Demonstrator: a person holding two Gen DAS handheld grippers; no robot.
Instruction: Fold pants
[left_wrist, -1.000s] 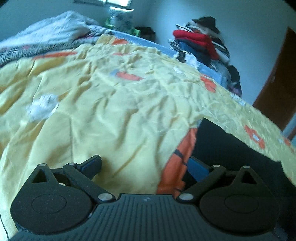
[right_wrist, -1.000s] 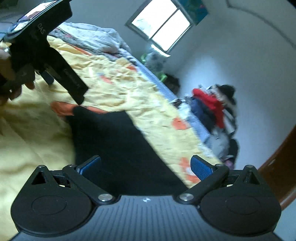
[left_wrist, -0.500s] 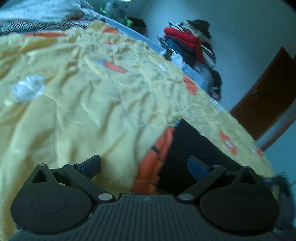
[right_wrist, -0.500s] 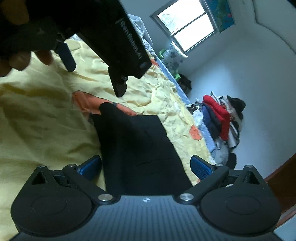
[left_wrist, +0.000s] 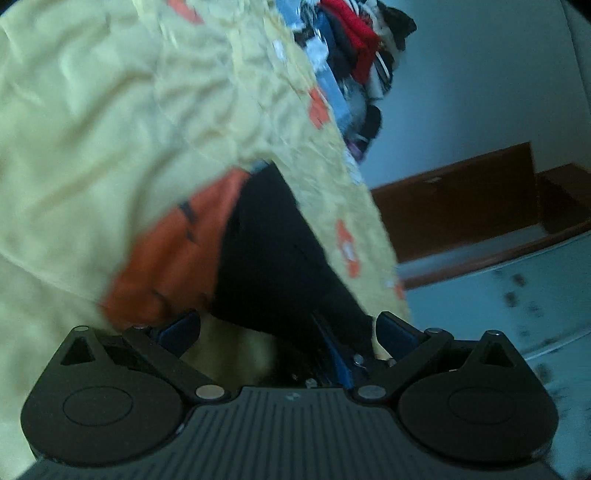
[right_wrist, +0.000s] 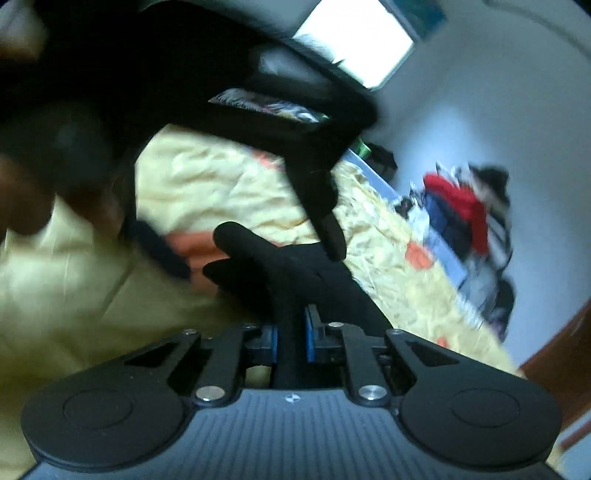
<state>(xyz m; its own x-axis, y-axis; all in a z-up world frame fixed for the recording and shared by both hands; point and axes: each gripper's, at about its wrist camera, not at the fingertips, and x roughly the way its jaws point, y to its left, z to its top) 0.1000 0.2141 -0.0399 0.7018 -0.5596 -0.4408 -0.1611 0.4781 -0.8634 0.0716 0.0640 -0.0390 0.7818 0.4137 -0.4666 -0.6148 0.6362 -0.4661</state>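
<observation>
The pants (left_wrist: 280, 251) lie on the bedspread (left_wrist: 110, 129), near the bed's right edge. The left gripper (left_wrist: 288, 328) hangs over their near end. The right gripper (right_wrist: 291, 334) sits at the pants' near edge, jaws closing with a fold between them. The left gripper's body fills the near left of the right view, above the pants. A clothes pile (right_wrist: 465, 218) stands far right, beyond the bed. A door (left_wrist: 458, 206) stands right of it.
</observation>
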